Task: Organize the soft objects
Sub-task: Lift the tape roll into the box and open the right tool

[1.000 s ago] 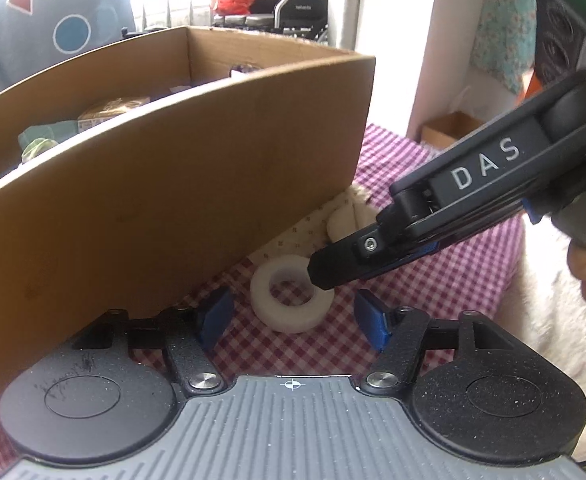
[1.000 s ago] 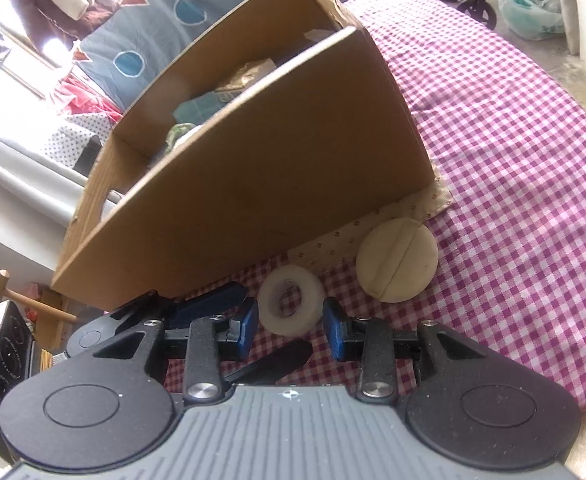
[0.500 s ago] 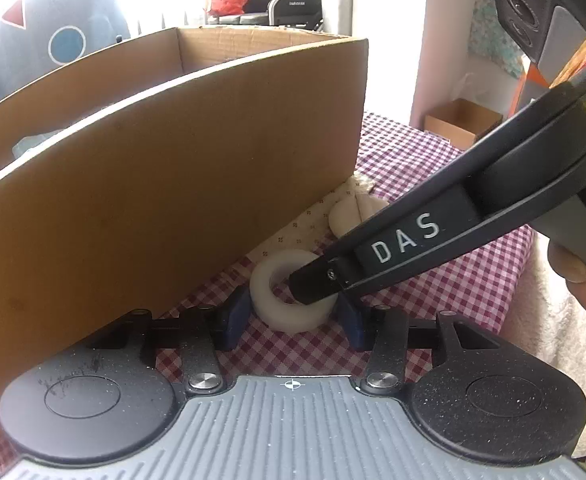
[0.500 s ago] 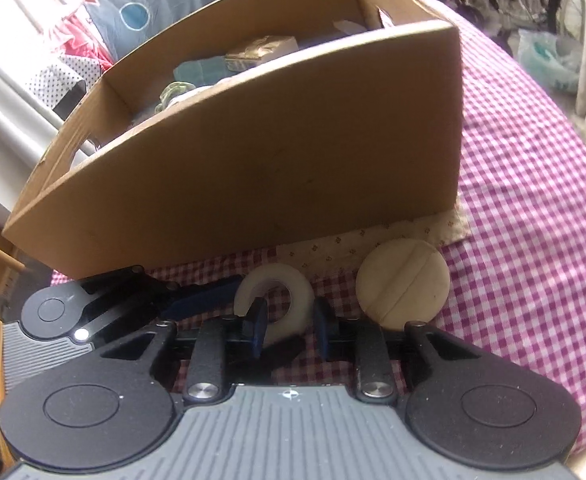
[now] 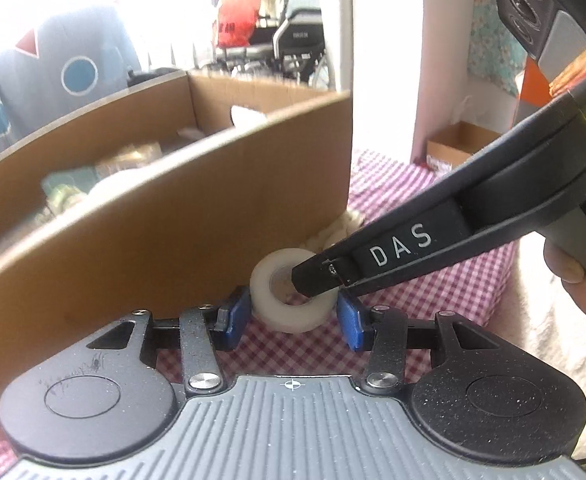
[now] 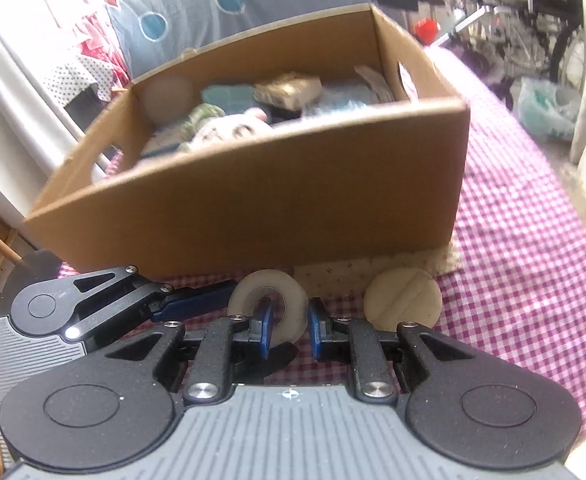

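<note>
A white soft ring (image 5: 271, 286) (image 6: 291, 300) is held off the checked cloth in front of the cardboard box (image 5: 173, 216) (image 6: 293, 200). My right gripper (image 6: 289, 326) is shut on the ring, one finger through its hole and one outside its rim. In the left wrist view the right gripper's black finger (image 5: 317, 276) reaches into the hole. My left gripper (image 5: 293, 312) straddles the ring with its blue pads at both sides; I cannot tell whether they touch it. The box holds several soft items.
A round beige pad (image 6: 403, 300) lies on a patterned cloth (image 6: 345, 274) by the box's right corner. The red-and-white checked tablecloth (image 6: 525, 272) runs to the right. A small cardboard box (image 5: 459, 142) stands on the floor beyond.
The right gripper closed on the ring and lifted it off the cloth, tilting it upright. The left gripper's fingers narrowed around the ring. Both cameras rose, showing the box's inside.
</note>
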Action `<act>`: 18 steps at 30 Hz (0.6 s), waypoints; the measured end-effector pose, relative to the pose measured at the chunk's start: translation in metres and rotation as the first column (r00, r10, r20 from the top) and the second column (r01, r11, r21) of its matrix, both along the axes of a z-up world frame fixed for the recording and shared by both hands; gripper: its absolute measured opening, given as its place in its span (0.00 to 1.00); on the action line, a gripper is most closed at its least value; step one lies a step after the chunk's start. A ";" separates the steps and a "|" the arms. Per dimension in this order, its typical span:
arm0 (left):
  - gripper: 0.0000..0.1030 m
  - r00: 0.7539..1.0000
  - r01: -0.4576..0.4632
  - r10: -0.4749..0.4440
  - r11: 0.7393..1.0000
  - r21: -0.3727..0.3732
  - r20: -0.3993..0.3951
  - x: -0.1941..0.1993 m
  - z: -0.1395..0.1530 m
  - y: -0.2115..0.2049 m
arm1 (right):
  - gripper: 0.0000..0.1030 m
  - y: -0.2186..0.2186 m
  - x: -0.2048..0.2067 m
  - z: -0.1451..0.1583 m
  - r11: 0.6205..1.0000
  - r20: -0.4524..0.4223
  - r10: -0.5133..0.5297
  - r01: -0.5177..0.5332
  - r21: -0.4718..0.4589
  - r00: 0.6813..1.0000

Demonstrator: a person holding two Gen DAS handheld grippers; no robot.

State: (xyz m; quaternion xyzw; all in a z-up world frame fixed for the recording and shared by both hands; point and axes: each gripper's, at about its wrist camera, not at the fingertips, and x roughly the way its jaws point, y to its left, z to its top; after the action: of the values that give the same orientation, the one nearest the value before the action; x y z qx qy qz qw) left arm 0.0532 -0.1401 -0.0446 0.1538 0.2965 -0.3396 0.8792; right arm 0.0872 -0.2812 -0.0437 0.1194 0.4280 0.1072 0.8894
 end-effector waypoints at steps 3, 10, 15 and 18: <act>0.46 0.999 -0.009 0.010 1.000 -0.021 0.049 -0.012 0.019 0.008 | 0.20 0.005 -0.013 0.018 1.000 0.059 0.008 -0.007 -0.014 0.998; 0.46 0.974 -0.037 0.045 0.999 -0.038 0.221 -0.027 0.067 0.018 | 0.20 0.016 -0.029 0.073 0.998 0.220 0.051 -0.043 -0.042 0.974; 0.46 0.953 -0.061 0.064 0.998 -0.020 0.295 -0.009 0.098 0.024 | 0.20 0.020 -0.013 0.113 0.993 0.305 0.113 -0.099 -0.062 0.946; 0.46 0.954 -0.060 0.060 0.998 -0.009 0.295 0.018 0.111 0.027 | 0.20 0.021 0.014 0.134 0.989 0.304 0.151 -0.144 -0.047 0.941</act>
State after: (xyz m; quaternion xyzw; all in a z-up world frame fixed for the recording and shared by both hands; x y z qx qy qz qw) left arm 0.0712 -0.1129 0.0668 0.1938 0.1668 -0.2859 0.9235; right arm 0.1013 -0.2601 0.0900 0.0580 0.2936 0.1855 0.9360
